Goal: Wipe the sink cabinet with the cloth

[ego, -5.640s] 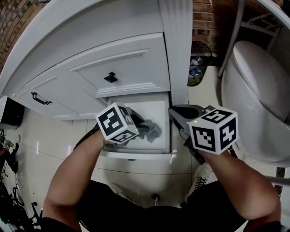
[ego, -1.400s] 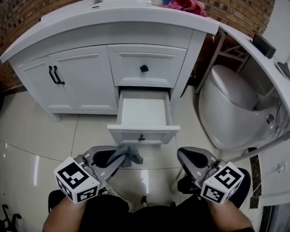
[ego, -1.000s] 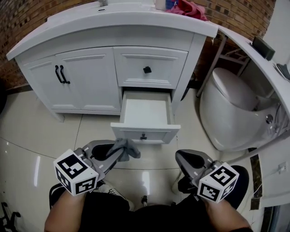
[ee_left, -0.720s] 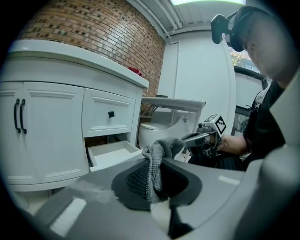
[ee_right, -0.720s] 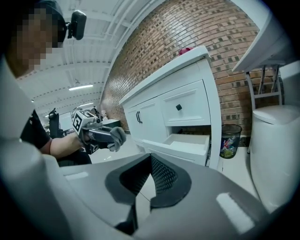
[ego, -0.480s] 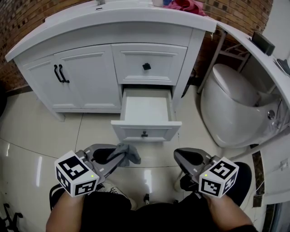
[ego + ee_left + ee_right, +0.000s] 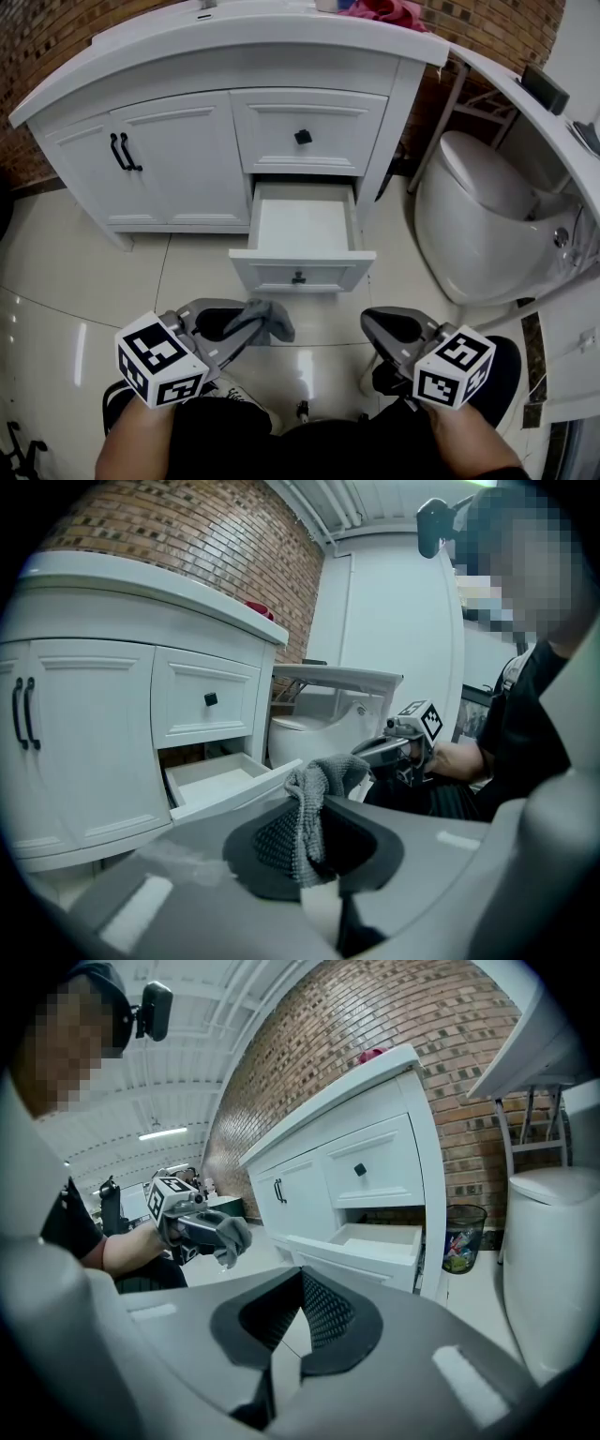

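The left tool (image 7: pixel 244 330) is held low in front of the cabinet (image 7: pixel 234 80), its jaws pinched on a grey cloth (image 7: pixel 312 803). The cloth is bunched between the pads and spills out past the tips, clear of the cabinet and well short of it. The right tool (image 7: pixel 386 324) is held beside the left one, well apart from it, with its jaws pressed together. The cabinet's lower drawer (image 7: pixel 302 232) is pulled open; the upper drawer (image 7: pixel 305 131) and the two doors (image 7: pixel 155 164) at the left are shut. A red rag (image 7: pixel 384 9) lies on the worktop (image 7: pixel 234 37). A toilet (image 7: pixel 487 220) stands to the right of the cabinet, and a bin (image 7: pixel 459 1235) is seen between the two, against the brick wall (image 7: pixel 375 1016). Both tools are held over a glossy tiled floor (image 7: pixel 75 272).
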{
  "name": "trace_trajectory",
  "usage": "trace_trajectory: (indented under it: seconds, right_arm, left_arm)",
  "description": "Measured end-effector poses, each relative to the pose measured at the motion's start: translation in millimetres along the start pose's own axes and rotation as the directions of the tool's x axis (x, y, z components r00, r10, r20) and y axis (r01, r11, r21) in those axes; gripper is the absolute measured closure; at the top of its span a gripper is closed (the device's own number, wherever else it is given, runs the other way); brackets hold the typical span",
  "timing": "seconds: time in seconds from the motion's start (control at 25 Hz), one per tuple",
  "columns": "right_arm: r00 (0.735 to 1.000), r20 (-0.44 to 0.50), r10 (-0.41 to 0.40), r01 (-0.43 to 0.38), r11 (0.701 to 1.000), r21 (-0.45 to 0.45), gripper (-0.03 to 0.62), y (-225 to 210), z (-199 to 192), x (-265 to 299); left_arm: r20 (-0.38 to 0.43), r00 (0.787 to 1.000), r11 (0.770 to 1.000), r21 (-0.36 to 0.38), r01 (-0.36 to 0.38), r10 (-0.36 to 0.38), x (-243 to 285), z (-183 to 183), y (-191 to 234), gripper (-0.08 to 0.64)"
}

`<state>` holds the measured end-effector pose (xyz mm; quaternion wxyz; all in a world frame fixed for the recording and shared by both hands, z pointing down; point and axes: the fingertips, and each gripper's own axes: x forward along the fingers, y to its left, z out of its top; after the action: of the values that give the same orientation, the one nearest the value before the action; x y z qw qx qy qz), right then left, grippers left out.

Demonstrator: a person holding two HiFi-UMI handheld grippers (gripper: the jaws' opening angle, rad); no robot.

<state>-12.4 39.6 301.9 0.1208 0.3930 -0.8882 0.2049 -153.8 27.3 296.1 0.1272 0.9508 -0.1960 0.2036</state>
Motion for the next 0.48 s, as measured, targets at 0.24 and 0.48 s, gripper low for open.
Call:
trace_trajectory:
  seconds: [0.24,0.48]
  right_arm:
    - [1.000,-0.001,0.001,-0.001,1.000,-0.012,0.586,1.7,0.0,-1.2]
    - [1.000,-0.002,0.005,-0.005,1.000,-0.018,0.586,3.4,0.7,-2.3]
  left_arm:
    - [0.004,1.000,1.000,0.001,0.001,-0.001,1.6,2.2,0.0,0.520]
    - [-0.002,1.000,1.000,0.000,0.006,-0.006,4.6,2.9,-0.5,0.520]
